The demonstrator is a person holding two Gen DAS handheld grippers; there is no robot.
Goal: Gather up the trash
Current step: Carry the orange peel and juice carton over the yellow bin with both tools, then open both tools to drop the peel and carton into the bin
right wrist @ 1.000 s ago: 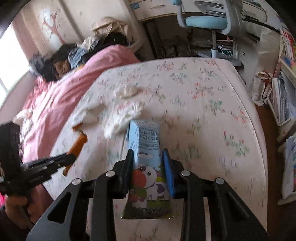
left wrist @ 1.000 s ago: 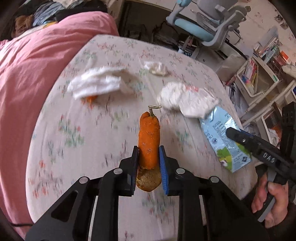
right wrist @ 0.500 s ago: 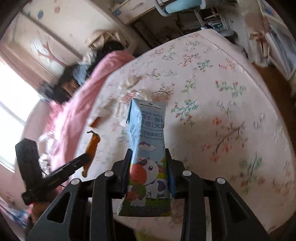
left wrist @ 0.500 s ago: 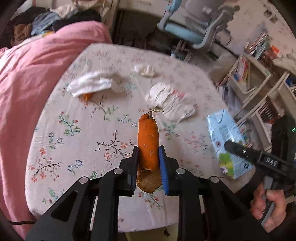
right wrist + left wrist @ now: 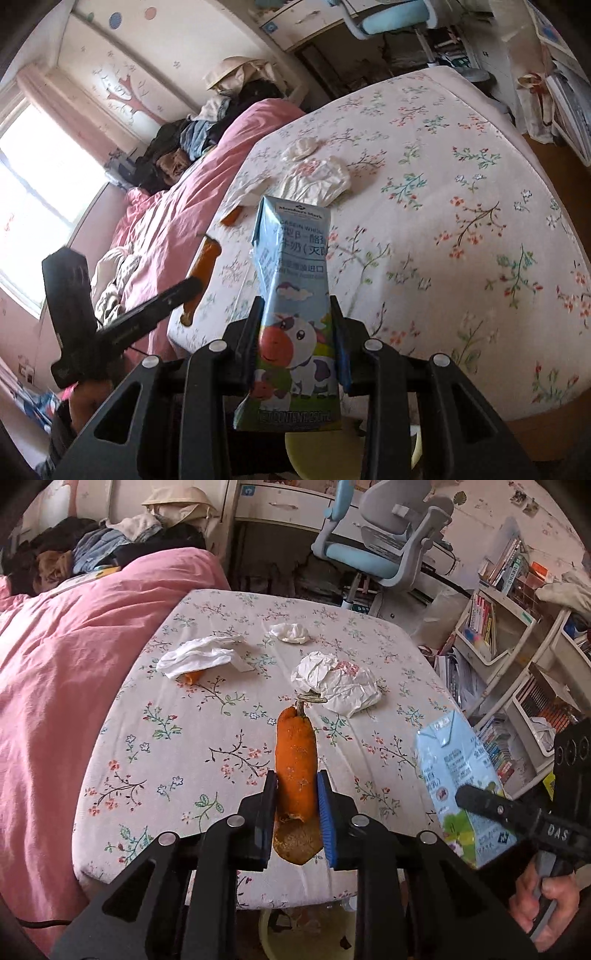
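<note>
Floral table [image 5: 155, 760]; right view alone shows carton [image 5: 295, 314] print.

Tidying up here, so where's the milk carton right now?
The milk carton is clamped in the right gripper, off the floral table, above a yellow bin.

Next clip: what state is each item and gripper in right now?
left gripper: shut on orange peel
orange peel: held above table
right gripper: shut on milk carton
milk carton: held, dented
tissues: crumpled on table
yellow bin: below table edge
</note>
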